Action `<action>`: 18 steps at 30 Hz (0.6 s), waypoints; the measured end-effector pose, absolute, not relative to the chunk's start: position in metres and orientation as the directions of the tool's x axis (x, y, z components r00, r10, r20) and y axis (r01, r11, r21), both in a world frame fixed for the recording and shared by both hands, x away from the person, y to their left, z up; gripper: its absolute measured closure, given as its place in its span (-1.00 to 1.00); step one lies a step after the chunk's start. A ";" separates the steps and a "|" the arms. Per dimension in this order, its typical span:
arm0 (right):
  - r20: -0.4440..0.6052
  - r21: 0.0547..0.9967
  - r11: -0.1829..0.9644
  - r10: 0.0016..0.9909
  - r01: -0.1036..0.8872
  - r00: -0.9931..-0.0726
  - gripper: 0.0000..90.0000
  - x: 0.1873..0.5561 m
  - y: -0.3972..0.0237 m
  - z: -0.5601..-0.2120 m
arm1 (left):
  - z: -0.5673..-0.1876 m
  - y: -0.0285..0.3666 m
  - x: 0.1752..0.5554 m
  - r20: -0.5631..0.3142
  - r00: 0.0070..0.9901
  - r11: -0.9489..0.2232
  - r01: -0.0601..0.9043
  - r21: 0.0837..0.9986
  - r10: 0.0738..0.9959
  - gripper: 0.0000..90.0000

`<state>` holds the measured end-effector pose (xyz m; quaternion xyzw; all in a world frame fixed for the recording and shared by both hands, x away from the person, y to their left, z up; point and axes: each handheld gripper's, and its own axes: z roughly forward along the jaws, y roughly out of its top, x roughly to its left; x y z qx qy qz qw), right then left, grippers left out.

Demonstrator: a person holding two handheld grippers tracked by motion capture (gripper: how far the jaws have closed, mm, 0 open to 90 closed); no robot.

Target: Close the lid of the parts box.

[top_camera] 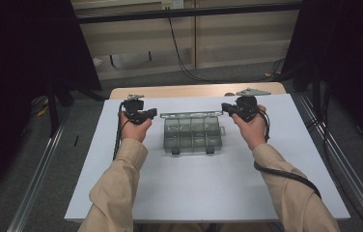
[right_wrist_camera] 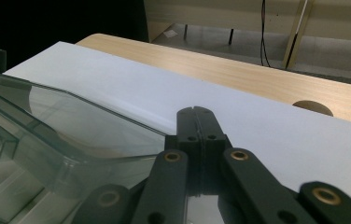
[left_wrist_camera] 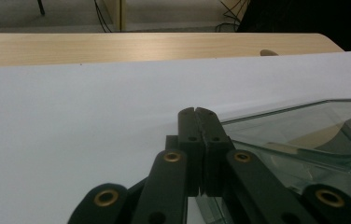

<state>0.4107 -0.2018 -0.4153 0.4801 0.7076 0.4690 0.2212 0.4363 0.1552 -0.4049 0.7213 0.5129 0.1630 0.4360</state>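
Clear organizer box [top_camera: 192, 134], white sheet [top_camera: 203, 179], wooden table [top_camera: 194, 90]

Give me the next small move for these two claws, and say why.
Probably lower the lid: the clear plastic compartment box sits between the hands with its lid raised, and the left claw and right claw, both shut, flank the lid's ends, seemingly gripping them.
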 end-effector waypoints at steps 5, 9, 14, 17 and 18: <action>0.138 0.876 0.101 0.884 0.471 -0.447 1.00 0.411 -0.204 -0.412 | -0.399 0.155 0.437 -0.229 0.426 -0.083 0.600 0.796 0.875 0.99; 0.135 0.879 0.104 0.882 0.466 -0.451 1.00 0.411 -0.204 -0.407 | -0.394 0.155 0.438 -0.221 0.431 -0.091 0.593 0.800 0.875 0.99; 0.138 0.881 0.102 0.880 0.463 -0.455 1.00 0.412 -0.203 -0.402 | -0.389 0.155 0.439 -0.225 0.435 -0.090 0.594 0.799 0.872 0.98; 0.135 0.882 0.103 0.880 0.461 -0.456 1.00 0.411 -0.204 -0.400 | -0.386 0.156 0.439 -0.229 0.434 -0.083 0.590 0.803 0.871 0.98; 0.137 0.882 0.100 0.881 0.461 -0.454 1.00 0.411 -0.205 -0.399 | -0.385 0.156 0.439 -0.228 0.437 -0.086 0.591 0.802 0.870 0.98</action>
